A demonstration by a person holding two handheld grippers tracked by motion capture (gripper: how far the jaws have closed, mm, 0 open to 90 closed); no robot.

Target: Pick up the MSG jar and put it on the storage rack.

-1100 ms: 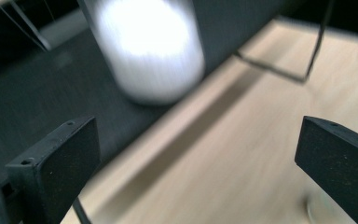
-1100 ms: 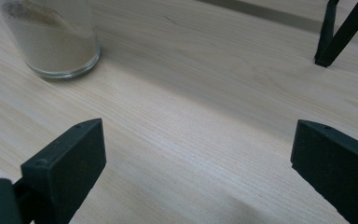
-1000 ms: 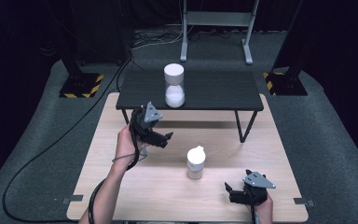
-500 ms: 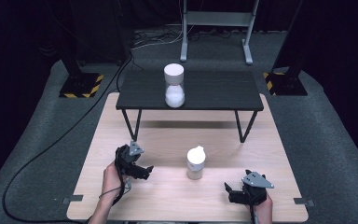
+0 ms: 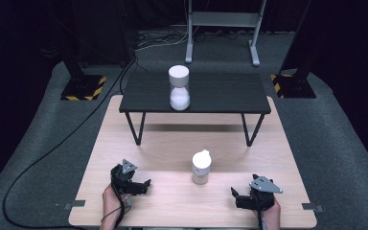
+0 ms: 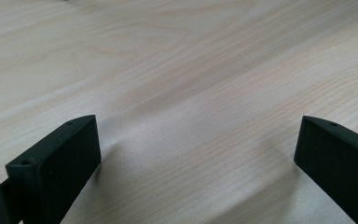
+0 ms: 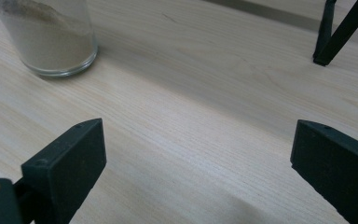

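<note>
Both claws rest released on the near worktop [image 5: 172, 143], left claw [image 5: 143, 184] and right claw [image 5: 237, 196] flanking the lidded jar [image 5: 201, 167] of pale powder, probably parked. A second jar [image 5: 178, 88] stands on the far black bench [image 5: 220, 93].

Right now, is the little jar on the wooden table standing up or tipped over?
Standing up. The jar sits on its base on the table, lid on top, pale powder settled inside.
</note>
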